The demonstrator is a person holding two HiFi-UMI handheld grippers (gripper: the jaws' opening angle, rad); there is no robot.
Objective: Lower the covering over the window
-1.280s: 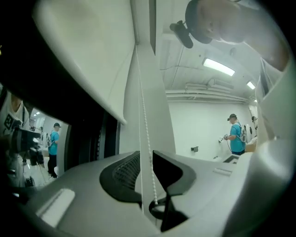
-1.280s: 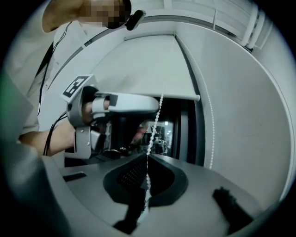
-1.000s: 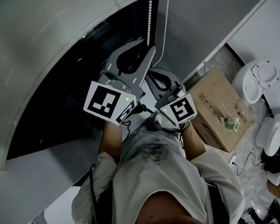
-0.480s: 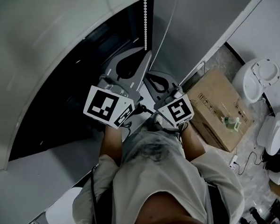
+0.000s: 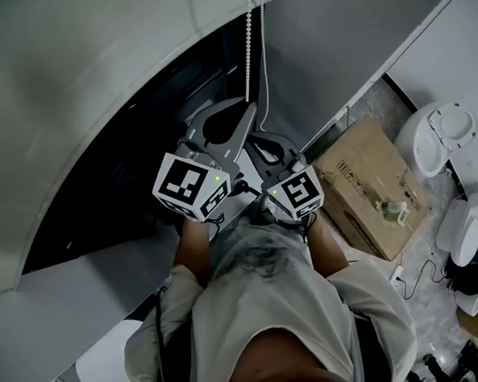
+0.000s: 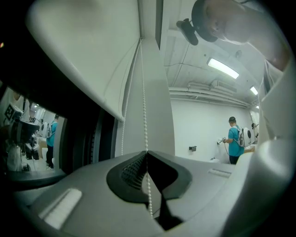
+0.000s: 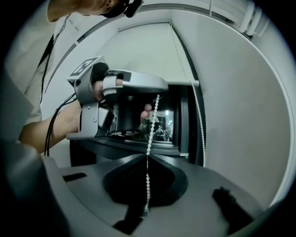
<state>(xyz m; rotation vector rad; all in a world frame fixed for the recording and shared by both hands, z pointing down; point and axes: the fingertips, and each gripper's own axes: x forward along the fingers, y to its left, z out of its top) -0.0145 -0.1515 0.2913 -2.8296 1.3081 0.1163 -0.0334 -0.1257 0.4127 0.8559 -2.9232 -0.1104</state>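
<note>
A white roller blind hangs over a dark window. Its white bead chain drops down beside the window frame. My left gripper is shut on the chain; in the left gripper view the beads run straight down into the pinched jaws of that gripper. My right gripper sits just below and is shut on the same strand. The right gripper view shows the chain stretched from the left gripper down into the right gripper. A second strand hangs free at the right.
A cardboard box lies on the floor to my right, with a white toilet beyond it. The grey sill runs under the window. A person in a teal shirt stands far off in the room.
The blind's lower edge has come further down over the dark window. Both grippers have shifted slightly right and closer together, still pinching the chain.
</note>
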